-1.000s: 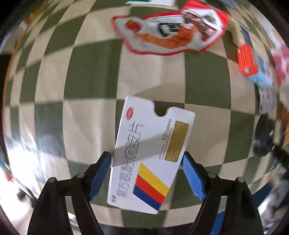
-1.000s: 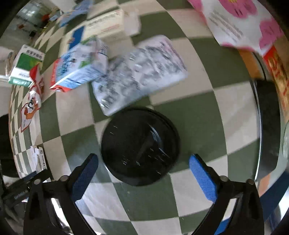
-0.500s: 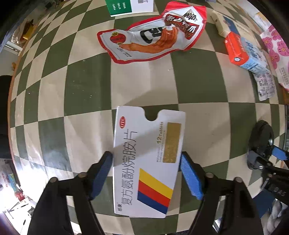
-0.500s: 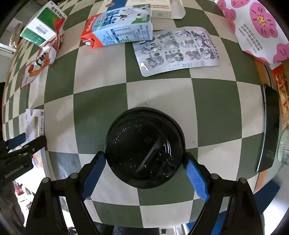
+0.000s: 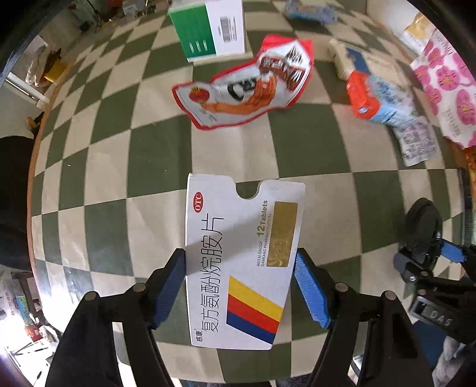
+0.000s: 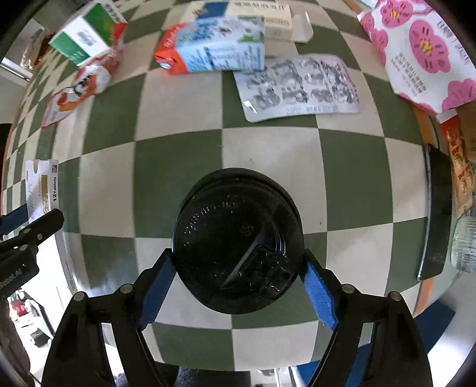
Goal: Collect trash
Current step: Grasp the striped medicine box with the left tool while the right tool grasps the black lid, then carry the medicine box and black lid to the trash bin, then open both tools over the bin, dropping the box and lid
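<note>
Tablet box (image 5: pixel 242 262): white card, flattened, clamped by its long edges in left gripper (image 5: pixel 241 285), jaws just closed onto it, raised clear of checked tablecloth (image 5: pixel 142 154). Judged light, thin, prone to buckle; edge grip near the middle sound.

Black cup lid (image 6: pixel 238 253): between pads of right gripper (image 6: pixel 238 285), jaws just narrowed, both pads at rim. Judged light, slick, springy; hold across widest span.

Remaining, well apart: snack wrapper (image 5: pixel 247 89), milk carton (image 6: pixel 212 44), blister sheet (image 6: pixel 300 86), green-and-white box (image 5: pixel 209 28).
</note>
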`<state>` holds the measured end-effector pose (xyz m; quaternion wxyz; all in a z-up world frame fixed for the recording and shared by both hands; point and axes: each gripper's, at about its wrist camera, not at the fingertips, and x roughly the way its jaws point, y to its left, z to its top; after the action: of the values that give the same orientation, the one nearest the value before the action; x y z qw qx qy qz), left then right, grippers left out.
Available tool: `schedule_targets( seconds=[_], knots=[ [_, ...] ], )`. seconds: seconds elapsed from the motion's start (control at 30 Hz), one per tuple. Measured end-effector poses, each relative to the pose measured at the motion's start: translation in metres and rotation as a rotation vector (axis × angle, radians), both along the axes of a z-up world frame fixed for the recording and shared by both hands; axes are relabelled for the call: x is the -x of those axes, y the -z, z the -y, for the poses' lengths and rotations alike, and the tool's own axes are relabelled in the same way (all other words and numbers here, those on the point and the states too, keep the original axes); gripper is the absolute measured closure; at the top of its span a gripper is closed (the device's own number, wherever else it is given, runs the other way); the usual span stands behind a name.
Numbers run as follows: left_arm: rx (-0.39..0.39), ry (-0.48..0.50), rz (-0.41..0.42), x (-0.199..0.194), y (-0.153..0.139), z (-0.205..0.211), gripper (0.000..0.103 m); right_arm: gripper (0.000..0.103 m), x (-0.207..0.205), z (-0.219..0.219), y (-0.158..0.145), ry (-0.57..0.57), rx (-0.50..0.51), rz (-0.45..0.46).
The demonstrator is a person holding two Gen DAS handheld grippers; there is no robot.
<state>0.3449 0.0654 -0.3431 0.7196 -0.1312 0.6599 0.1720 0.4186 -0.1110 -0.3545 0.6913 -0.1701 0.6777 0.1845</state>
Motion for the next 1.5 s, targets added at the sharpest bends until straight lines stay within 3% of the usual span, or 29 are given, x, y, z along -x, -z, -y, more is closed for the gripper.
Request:
schedule_targets(
  seconds=[0.3,0.5,0.63,0.73,0.83,0.97,1.13,1.2,1.33,1.5],
  knots=[
    [0.008,-0.025,0.165,0.065,-0.068,-0.004,0.033,0.020,0.058,-0.013,-0.062,0.013,-0.105,0.117],
    [0.049,-0.027,0.272,0.144,-0.106,-0.019,0.033,0.019,0.132,-0.004,-0.105,0.046,-0.185,0.188],
    [0.116,-0.030,0.286,0.199,-0.103,-0.026,0.033,0.019,0.201,0.001,-0.113,0.091,-0.223,0.194],
    [0.189,-0.063,0.237,0.244,-0.076,-0.030,0.033,0.019,0.250,0.015,-0.099,0.149,-0.234,0.143],
    [0.271,-0.116,0.153,0.282,-0.031,-0.031,0.033,0.019,0.291,0.028,-0.063,0.198,-0.220,0.041],
    [0.381,-0.204,0.040,0.321,0.055,-0.033,0.033,0.019,0.333,0.040,0.012,0.252,-0.193,-0.108],
    [0.441,-0.294,-0.080,0.345,0.190,-0.038,0.033,0.019,0.366,0.045,0.135,0.298,-0.186,-0.272],
    [0.474,-0.313,-0.123,0.348,0.247,-0.038,0.033,0.018,0.374,0.042,0.189,0.293,-0.181,-0.308],
    [0.470,-0.312,-0.180,0.352,0.330,-0.037,0.032,0.018,0.383,0.033,0.280,0.264,-0.165,-0.348],
    [0.410,-0.298,-0.205,0.359,0.387,-0.032,0.002,0.016,0.391,0.015,0.371,0.214,-0.147,-0.379]
  ],
)
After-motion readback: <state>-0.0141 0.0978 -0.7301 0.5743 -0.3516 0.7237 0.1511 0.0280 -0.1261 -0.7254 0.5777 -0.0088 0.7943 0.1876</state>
